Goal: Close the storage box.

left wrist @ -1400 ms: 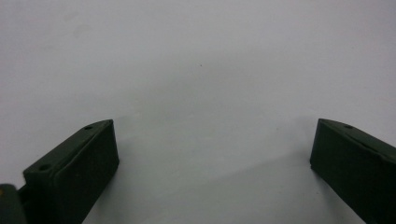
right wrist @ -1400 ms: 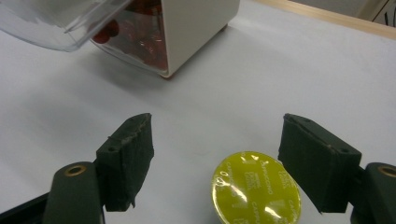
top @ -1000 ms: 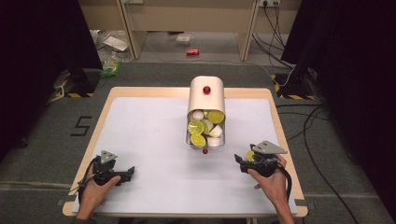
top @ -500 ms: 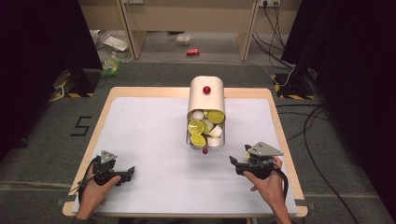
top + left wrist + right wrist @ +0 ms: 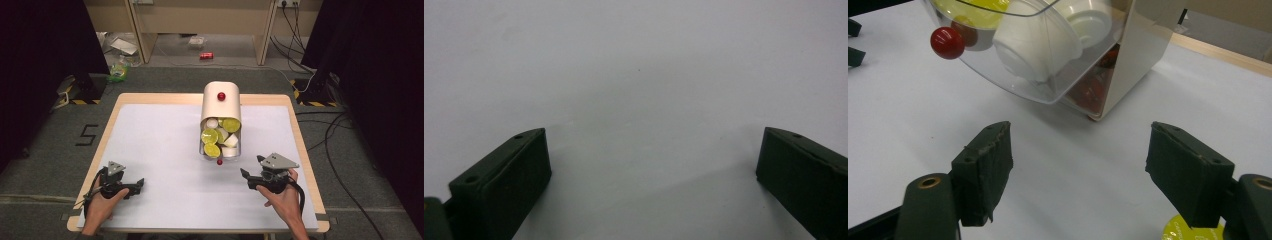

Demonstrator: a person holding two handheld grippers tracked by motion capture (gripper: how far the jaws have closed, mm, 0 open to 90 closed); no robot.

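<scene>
My right tool [image 5: 246, 176] is spread and holds nothing, just short of the bin [image 5: 220, 120] at mid-surface [image 5: 150, 145]. The bin's clear drawer [image 5: 1013, 75] with the red knob [image 5: 946, 42] is cut off above. My left tool [image 5: 139, 183] is spread over bare surface.

We take this for a lab or test room set up for recording. We see a light wooden table with a white top sheet [image 5: 160, 150] standing alone on grey carpet [image 5: 45, 165]. Black curtains [image 5: 45, 60] close off both sides. A black figure five [image 5: 88, 135] is marked on the floor beside the table, and yellow-and-black hazard tape [image 5: 75, 101] edges the dark stand feet. Loose black cables [image 5: 345, 130] trail over the carpet to wall sockets, and beige panelled furniture [image 5: 200, 20] lines the back, with scattered packaging [image 5: 120, 47] beneath it.
</scene>
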